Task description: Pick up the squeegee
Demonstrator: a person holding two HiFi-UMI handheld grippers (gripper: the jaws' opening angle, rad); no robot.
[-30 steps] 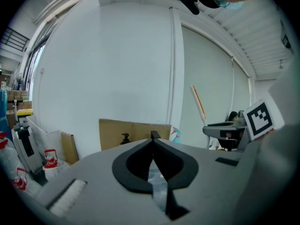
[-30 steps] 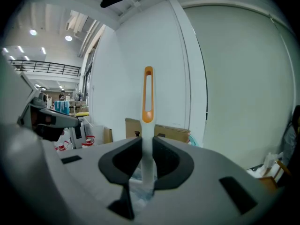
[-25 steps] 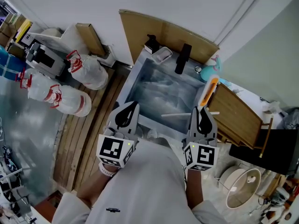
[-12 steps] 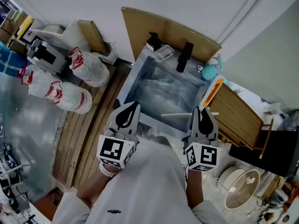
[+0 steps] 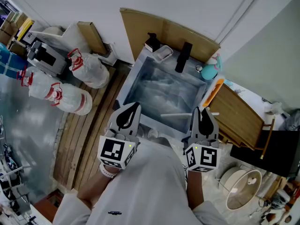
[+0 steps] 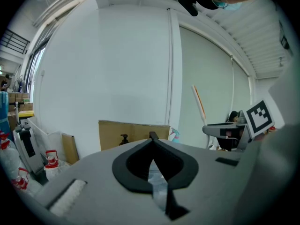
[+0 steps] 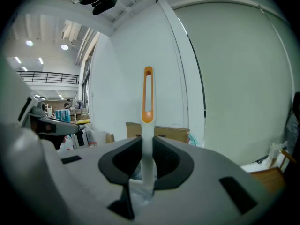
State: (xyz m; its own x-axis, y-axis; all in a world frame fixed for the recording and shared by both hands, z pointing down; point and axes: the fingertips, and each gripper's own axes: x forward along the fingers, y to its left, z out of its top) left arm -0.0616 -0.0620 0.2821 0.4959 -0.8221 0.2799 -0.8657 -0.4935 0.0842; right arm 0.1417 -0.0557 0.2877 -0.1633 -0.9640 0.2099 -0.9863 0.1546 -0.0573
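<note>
The squeegee has a white handle with an orange slotted end [image 7: 147, 95] that stands upright between the jaws in the right gripper view. My right gripper [image 7: 147, 142] is shut on the white part of that handle. In the head view the orange end [image 5: 212, 90] rises past the right gripper [image 5: 202, 112], and the white blade bar [image 5: 176, 116] lies crosswise over the sink's near edge. My left gripper [image 5: 131, 108] hovers at the sink's near-left side, its jaws shut with nothing between them, as the left gripper view [image 6: 151, 138] also shows.
A steel sink [image 5: 132, 77] lies ahead, with a black faucet [image 5: 183, 57], a soap dispenser [image 5: 152, 43] and cardboard [image 5: 161, 30] behind it. A teal bottle [image 5: 209, 70] and a wooden board [image 5: 240, 115] sit to the right. White bags [image 5: 70, 100] lie on the left.
</note>
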